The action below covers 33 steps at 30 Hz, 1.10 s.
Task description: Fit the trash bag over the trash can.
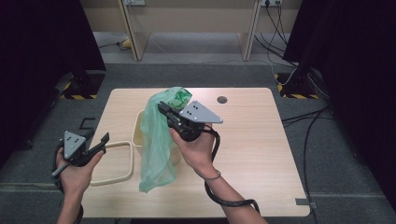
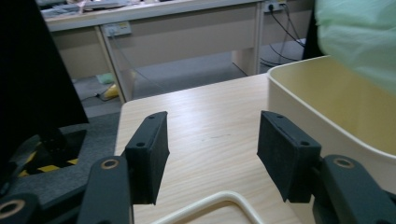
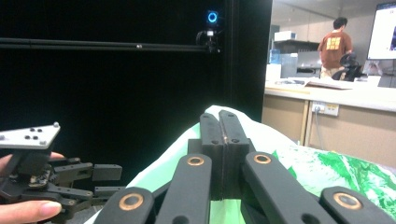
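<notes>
Near the front left, the left claw (image 1: 100, 143) sits in the person's left hand (image 1: 74, 170) above the near left corner of the surface (image 1: 252, 140). Its two black pads (image 2: 148, 154) are spread apart with nothing between them. Just beside it on the surface lies a cream loop handle (image 1: 119, 161). A little farther in, near the middle, the person's right hand (image 1: 196, 147) holds the right claw (image 1: 162, 108) up over the surface. Its pads are pressed together, pinching the top of a thin green plastic bag (image 1: 159, 144). The bag hangs down from the claw, and its bottom end rests on the surface near the front edge. Behind the bag stands a cream bin (image 1: 138, 133), with the bag draped in front of it. At the far side of the surface there is a small round hole (image 1: 222, 100).
</notes>
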Each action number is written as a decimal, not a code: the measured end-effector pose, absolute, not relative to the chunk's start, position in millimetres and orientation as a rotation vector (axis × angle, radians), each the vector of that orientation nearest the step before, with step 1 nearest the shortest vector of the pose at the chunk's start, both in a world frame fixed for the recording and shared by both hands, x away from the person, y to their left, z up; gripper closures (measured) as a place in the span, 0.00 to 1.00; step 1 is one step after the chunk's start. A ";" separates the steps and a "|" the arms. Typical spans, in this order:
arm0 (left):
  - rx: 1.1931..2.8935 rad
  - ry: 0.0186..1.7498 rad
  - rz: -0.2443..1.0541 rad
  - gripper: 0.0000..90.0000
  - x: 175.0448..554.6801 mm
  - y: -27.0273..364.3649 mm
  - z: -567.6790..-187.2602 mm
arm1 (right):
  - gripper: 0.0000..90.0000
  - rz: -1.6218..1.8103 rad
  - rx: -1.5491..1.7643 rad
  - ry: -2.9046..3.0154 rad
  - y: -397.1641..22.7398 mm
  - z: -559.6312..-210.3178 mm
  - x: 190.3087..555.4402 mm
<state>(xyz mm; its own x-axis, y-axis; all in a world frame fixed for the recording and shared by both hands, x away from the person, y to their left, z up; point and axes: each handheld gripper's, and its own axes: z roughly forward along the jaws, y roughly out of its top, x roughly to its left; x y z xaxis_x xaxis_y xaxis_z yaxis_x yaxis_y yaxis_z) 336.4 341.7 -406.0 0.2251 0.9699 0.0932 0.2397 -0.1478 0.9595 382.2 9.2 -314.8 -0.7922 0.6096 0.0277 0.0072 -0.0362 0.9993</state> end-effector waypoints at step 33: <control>1.766 0.650 0.628 0.36 289.6 257.8 -336.2 | 1.00 1.614 0.926 2.034 45.6 -360.5 426.3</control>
<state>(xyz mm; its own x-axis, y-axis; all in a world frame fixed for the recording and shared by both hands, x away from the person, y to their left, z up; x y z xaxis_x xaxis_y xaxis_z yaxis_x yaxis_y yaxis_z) 289.6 257.8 -336.2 0.7093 0.6985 0.0948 0.1190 -0.2513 0.9606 426.3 45.6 -360.5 -0.7093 0.6975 0.1019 0.2578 0.1222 0.9584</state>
